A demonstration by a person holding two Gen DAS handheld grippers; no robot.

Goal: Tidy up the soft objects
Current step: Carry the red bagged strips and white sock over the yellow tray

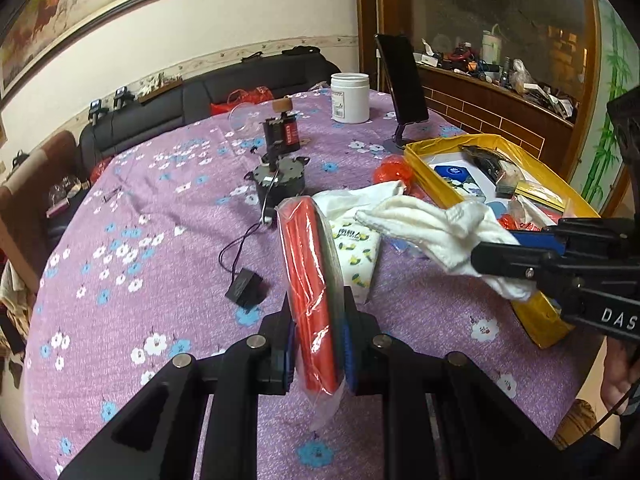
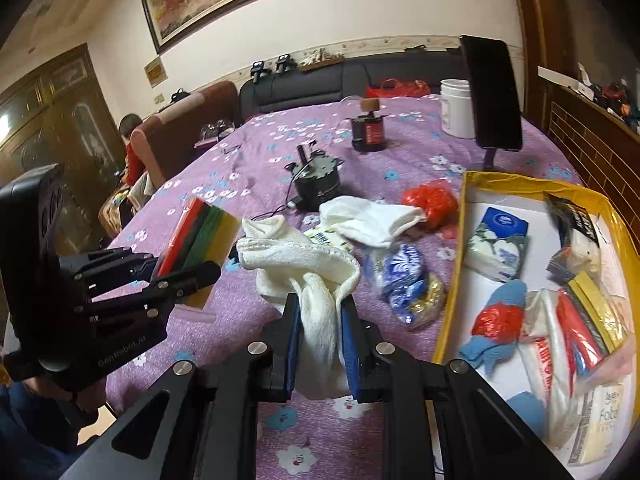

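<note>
the step in hand looked like carrying two soft things over to the yellow box at the right side of the table, where tissue packs and other soft items already lay. to do it well, each load probably needed to be lifted high enough to pass over the box's near wall, then lowered onto a bare patch of the white floor before the fingers parted; the dangling end of the sock could otherwise have dragged across the blue-and-white bag lying just beside the box.

the left gripper was clenched on a pack of sponges in clear wrap, red on one face, held on edge above the purple cloth with the wrap's loose tail hanging below the jaws. the right gripper was squeezed onto a white sock, pinched low between the blue pads, its open cuff flopping forward over the table. a second white sock lay on the cloth beyond it, near a crumpled red bag, both outside the box.
</note>
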